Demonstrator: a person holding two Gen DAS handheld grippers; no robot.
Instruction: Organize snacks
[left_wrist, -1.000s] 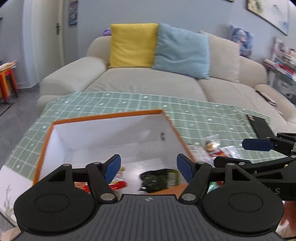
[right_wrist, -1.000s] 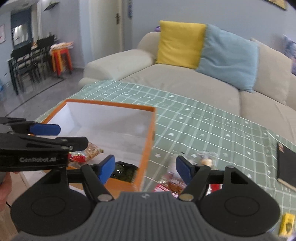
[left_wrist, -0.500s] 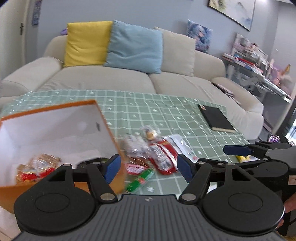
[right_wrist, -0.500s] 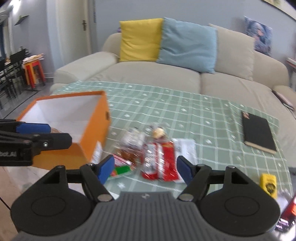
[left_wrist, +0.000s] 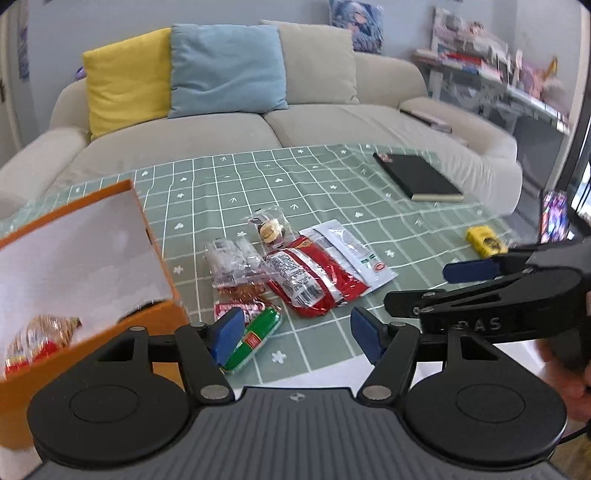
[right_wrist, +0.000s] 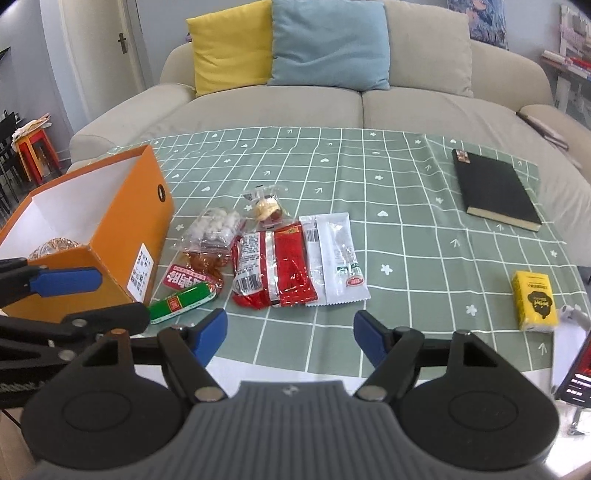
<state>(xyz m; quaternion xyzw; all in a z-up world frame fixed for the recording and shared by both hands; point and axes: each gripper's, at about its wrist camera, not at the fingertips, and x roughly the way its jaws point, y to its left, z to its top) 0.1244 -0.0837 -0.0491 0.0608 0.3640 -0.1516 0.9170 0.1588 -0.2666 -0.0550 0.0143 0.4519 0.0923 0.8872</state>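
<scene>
Covering the table, the green checked cloth (right_wrist: 406, 206) kept everything on one flat surface, with the orange box (right_wrist: 122, 221) parked open-topped at its left edge as the drop point, one wrapped snack already inside, and the loose snack pile (right_wrist: 273, 254) lay just beside the box, so transfers looked short. The left gripper (left_wrist: 295, 332) had just been closing slightly but stood apart with nothing between its jaws, near the green sausage stick (left_wrist: 255, 338); the right gripper (right_wrist: 290, 334) was also apart and empty, short of the pile.
</scene>
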